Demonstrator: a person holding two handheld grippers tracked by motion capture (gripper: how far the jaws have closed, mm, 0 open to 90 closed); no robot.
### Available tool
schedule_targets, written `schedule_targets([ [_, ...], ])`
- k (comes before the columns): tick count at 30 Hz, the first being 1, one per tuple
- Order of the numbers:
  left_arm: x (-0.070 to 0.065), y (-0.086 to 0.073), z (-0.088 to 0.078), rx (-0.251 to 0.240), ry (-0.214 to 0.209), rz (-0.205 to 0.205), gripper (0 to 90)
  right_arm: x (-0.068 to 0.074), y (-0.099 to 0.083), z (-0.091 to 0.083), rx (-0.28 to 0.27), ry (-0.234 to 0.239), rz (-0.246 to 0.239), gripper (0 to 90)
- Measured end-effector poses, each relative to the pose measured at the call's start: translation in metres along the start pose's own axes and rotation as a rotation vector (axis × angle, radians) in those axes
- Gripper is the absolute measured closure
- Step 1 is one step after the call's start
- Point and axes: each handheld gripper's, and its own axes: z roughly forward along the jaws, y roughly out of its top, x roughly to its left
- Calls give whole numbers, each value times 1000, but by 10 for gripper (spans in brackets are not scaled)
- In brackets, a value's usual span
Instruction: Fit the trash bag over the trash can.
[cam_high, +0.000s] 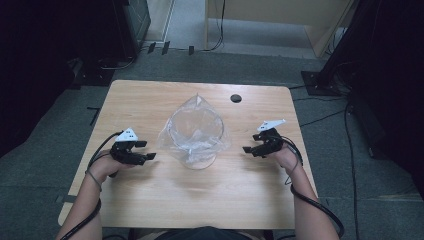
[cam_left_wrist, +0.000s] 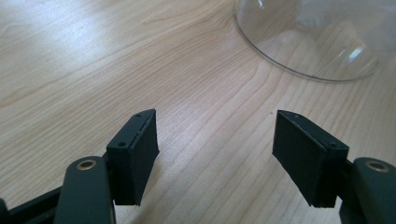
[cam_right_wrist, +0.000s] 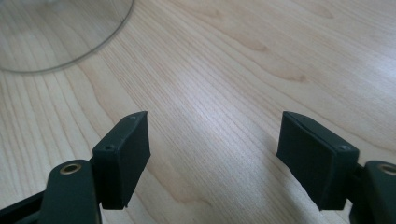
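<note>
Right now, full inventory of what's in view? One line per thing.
clear plastic bag: 1, transparent, crumpled, table centre between the two tongs.
table: 1, light wood, fills the middle of the high view.
round hole: 1, dark, far right part of the tabletop.
floor cables: several, black, on grey floor right of the table.
wooden furniture: 1, pale wood, beyond the table.
left tongs: 1, black with a grey plate on top, left of the bag, open, nothing between the jaws.
right tongs: 1, black with a grey plate, right of the bag, open, nothing between the jaws.
</note>
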Motion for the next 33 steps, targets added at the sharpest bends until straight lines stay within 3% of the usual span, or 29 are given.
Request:
schedule_targets([
  [4, -1, -3, 4, 19, 2, 5, 299, 1, -2, 7, 33, -13, -33, 254],
  [15, -4, -2, 12, 13, 10, 15, 254, 8, 0, 17, 15, -50, -86, 180],
  [18, -4, -3, 15, -1, 20, 15, 192, 9, -1, 19, 6, -52, -75, 158],
  [28, -5, -2, 18, -7, 51, 22, 192, 11, -4, 27, -73, -83, -52, 97],
  [33, -5, -2, 18, -8, 52, 21, 192, 12, -4, 28, -74, -84, -49, 92],
])
